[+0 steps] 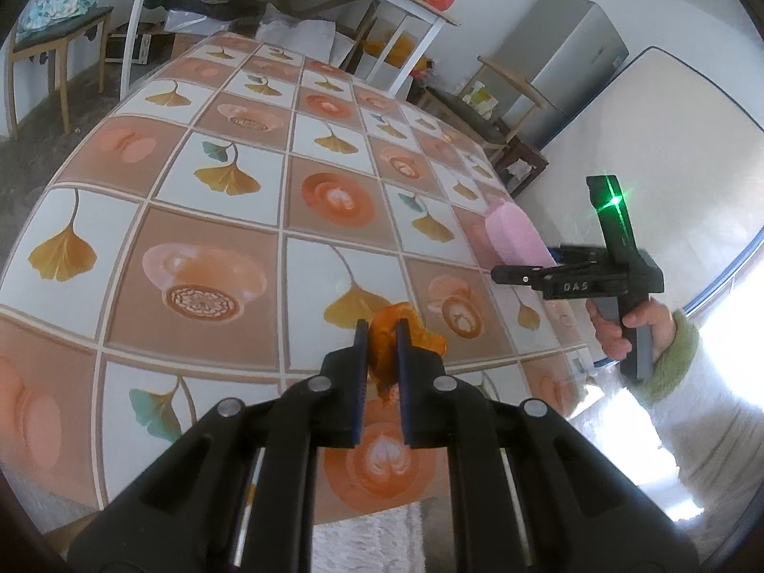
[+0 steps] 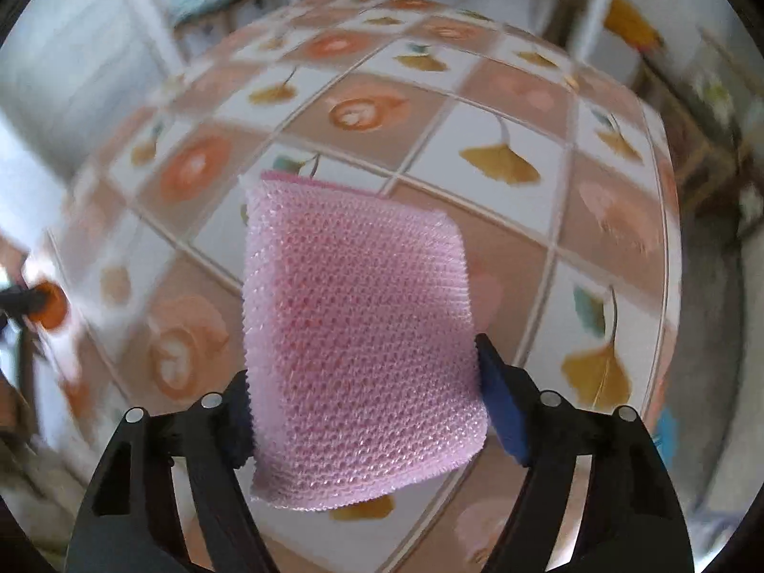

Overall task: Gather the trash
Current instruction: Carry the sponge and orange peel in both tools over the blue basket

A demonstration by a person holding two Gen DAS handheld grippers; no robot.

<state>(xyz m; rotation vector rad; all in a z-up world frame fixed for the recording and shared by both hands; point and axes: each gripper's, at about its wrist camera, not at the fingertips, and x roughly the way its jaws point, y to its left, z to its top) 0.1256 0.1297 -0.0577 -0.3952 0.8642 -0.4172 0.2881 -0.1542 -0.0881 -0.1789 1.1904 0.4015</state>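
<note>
**Peel in my left tool, pink cloth between the fingers of my right**

The desk (image 1: 229, 238) is filling both views, covered in a cloth printed with ginkgo leaves and coffee cups.

The pink knitted cloth (image 2: 358, 334) is sitting between the fingers of my right tool (image 2: 365, 396), its upper part leaning out over the desk. The left pad is touching its edge; the right pad is standing at its other edge, and I cannot tell whether it is pressing. From the left wrist view the cloth (image 1: 515, 234) is showing above the desk's right edge, with my right hand (image 1: 630, 329) gripping the handle below.

My left tool (image 1: 382, 344) is standing narrow, pinching a piece of orange peel (image 1: 396, 334) just above the desk's near side.
</note>
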